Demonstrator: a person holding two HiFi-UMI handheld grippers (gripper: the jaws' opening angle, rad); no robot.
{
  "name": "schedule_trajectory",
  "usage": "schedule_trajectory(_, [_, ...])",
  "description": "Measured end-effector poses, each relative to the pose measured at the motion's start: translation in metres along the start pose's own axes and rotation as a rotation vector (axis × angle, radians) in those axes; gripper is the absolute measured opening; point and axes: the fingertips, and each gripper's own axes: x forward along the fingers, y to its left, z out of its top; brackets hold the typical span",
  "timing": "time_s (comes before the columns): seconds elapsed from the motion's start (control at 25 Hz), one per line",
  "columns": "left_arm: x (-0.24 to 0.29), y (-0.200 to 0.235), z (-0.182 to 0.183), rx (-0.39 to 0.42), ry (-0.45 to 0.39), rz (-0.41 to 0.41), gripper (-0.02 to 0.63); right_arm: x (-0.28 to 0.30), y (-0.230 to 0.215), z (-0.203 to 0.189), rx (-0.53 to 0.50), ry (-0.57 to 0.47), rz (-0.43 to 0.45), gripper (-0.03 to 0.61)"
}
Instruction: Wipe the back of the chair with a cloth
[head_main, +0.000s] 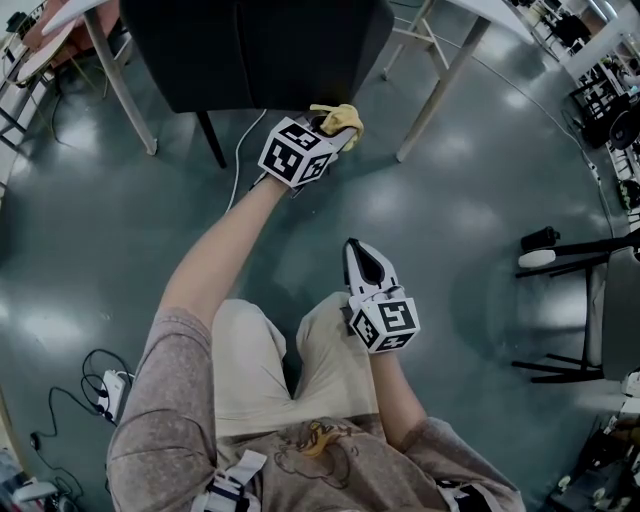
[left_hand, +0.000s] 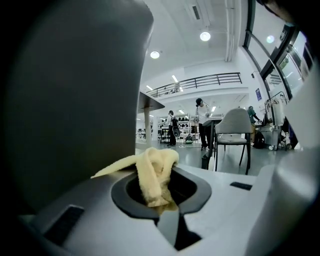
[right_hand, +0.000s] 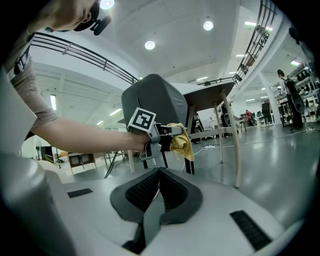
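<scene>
- The chair (head_main: 250, 45) has a dark, rounded back shell and thin dark legs. It stands on the grey floor (head_main: 480, 200), straight ahead of the person.
- The left gripper (head_main: 328, 135) is held out on a stretched arm to the near, lower edge of the chair's back, towards its right corner.
- Its jaws are clamped on a yellow cloth (left_hand: 155, 172), bunched into a fold between the tips.
- In the left gripper view the chair's back fills the left side. A loose tail of the cloth reaches over to that dark surface. I cannot tell whether it presses on it.
- From the right gripper view the cloth hangs in a small bundle just beside the chair's lower right side, above the legs.
- The right gripper (right_hand: 157, 200) is well back from the chair, low over the person's lap, and points towards it. Its jaws are drawn together with nothing between them.
- White table legs (head_main: 440, 90) slant down to the floor just right of the chair, and another stands to its left.
- A white cable (head_main: 240, 160) runs across the floor from under the chair towards the person.
- A power strip (head_main: 112, 390) with dark cords lies well away from the chair, at the person's left.
- Beyond the chair, in the left gripper view, a grey chair (left_hand: 234, 127) stands at a table in the open hall.
</scene>
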Motion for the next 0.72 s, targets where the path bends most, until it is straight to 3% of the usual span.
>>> schedule_trajectory(0.32, [-0.036,0.004,0.005,-0.012,-0.030,0.047,0.064,-0.001,0.003,0.003,-0.002,-0.003,0.024,0.026])
schedule_trajectory(0.56, [-0.087,0.027,0.003,-0.060,-0.060,0.157,0.064,0.003,0.011,0.002,-0.009,-0.004,0.062,0.026])
schedule_trajectory(0.72, [-0.132,0.044,-0.004,-0.048,-0.045,0.253,0.064,0.008,0.014,0.001,-0.015,-0.003,0.089,0.026])
